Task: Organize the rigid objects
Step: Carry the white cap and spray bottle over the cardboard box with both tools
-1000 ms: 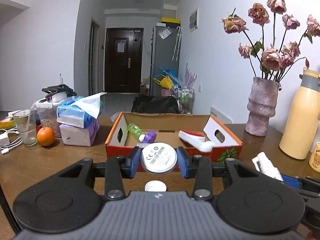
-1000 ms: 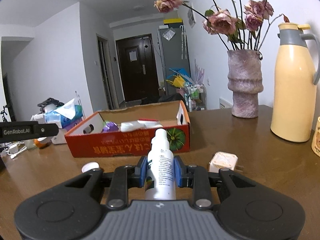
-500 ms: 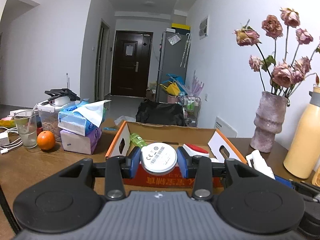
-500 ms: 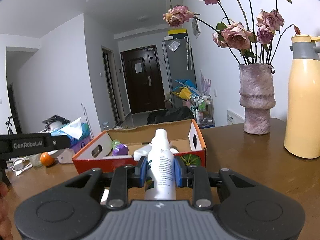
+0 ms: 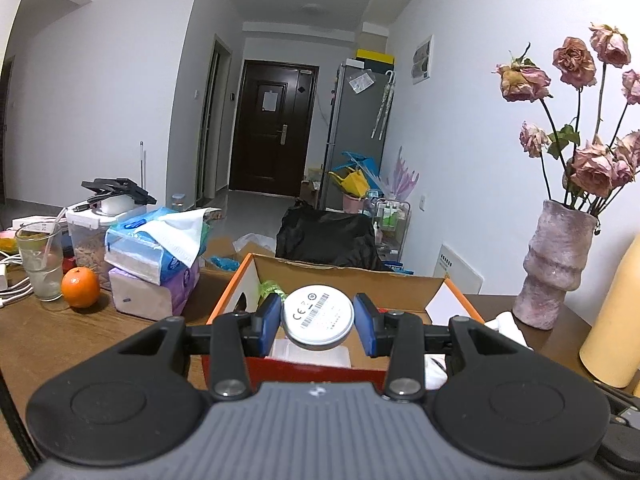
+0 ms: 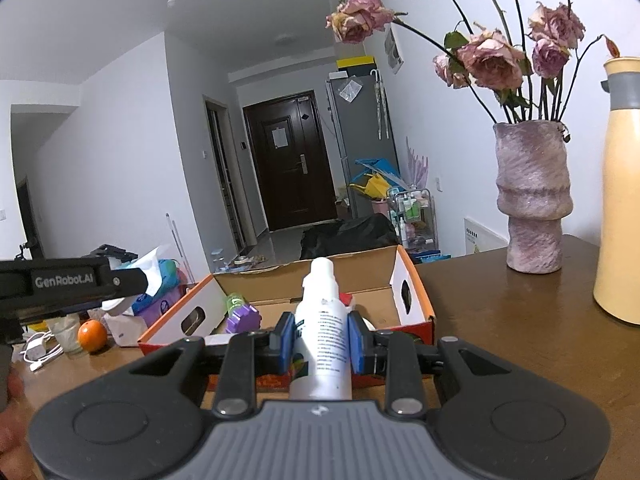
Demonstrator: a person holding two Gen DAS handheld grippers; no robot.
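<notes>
Left wrist view: I am gripping a round silver tin between the blue pads of my left gripper, holding it over the near edge of the open cardboard box. My right gripper is clamping a white bottle upright, also at the box's near side, with a purple-capped item lying inside and an orange sitting far left on the table.

Even, soft indoor light; faint shadows; sharp focus throughout; strong fisheye bending with dark vignetted corners in both views.
</notes>
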